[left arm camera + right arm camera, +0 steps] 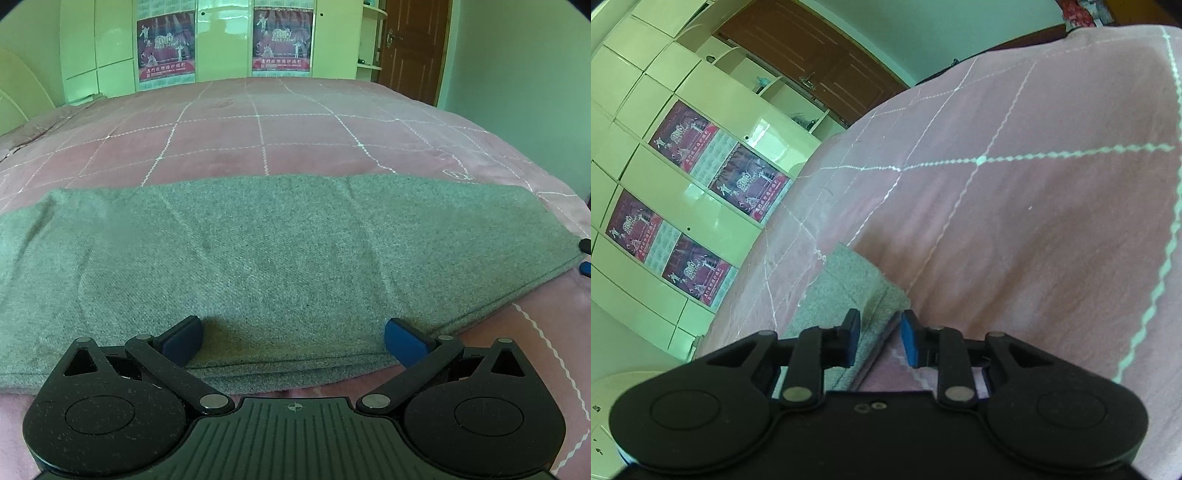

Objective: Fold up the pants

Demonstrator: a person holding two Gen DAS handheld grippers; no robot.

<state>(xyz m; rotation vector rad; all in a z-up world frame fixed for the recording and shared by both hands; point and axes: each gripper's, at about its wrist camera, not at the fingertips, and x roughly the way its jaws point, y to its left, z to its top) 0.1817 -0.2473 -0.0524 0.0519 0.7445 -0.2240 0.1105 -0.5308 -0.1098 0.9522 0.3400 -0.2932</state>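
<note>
Left tool hovering wide open over grey pants on pink bed; right tool narrowed around pants' corner, pads not pressing.

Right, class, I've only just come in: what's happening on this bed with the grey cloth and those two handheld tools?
A person is folding a pair of grey pants spread flat on a pink quilted bedspread, using two handheld tongs. The left tongs stand wide open at the near edge of the pants, holding nothing. The right tongs sit at one end of the pants, narrowed around its edge, with a gap still showing between the blue pads. A wardrobe with posters stands behind the bed.
</note>
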